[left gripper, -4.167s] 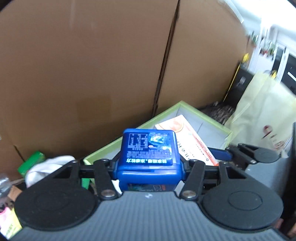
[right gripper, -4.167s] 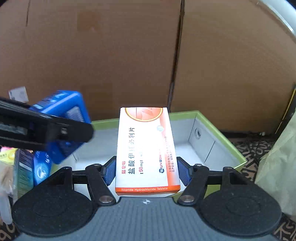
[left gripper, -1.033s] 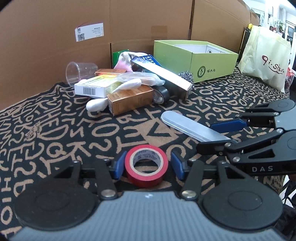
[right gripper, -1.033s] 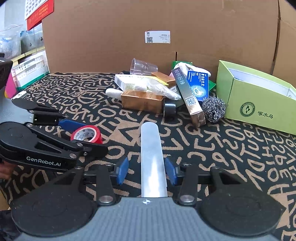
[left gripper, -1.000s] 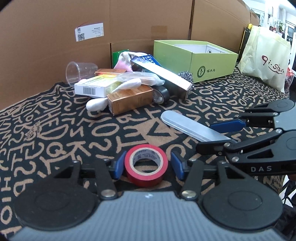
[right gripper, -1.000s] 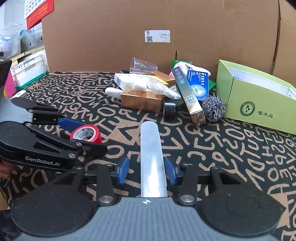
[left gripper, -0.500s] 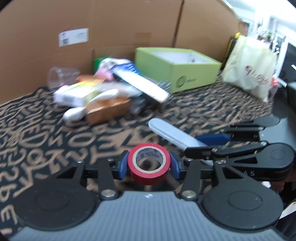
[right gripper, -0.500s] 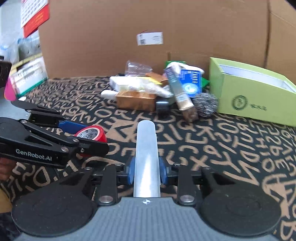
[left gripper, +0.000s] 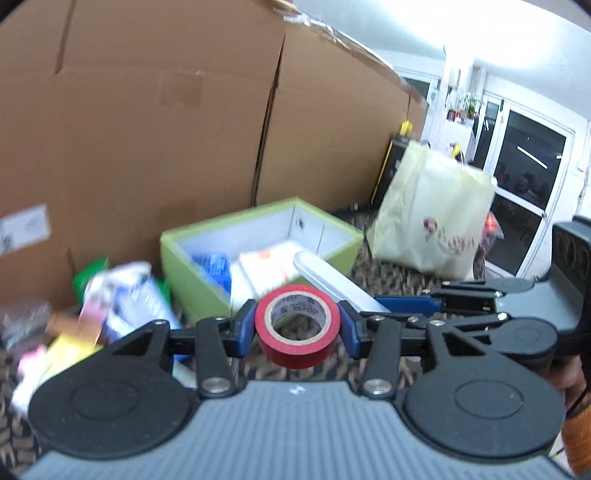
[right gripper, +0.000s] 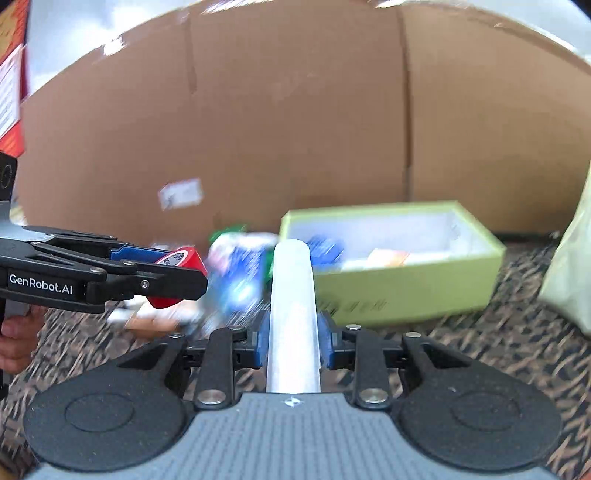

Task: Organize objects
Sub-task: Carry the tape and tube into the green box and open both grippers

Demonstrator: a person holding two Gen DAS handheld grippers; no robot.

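Both pictures bulge like a fisheye, with dark corners and straight edges bent toward the rim. In the left wrist view, bright white glare washes the ceiling [left gripper: 480,33] at one o'clock, and the clutter [left gripper: 110,306] at nine o'clock is smeared. In the right wrist view, the green box [right gripper: 406,288] and patterned cloth [right gripper: 480,339] at four o'clock streak with motion blur. Light is even; shadows are soft.
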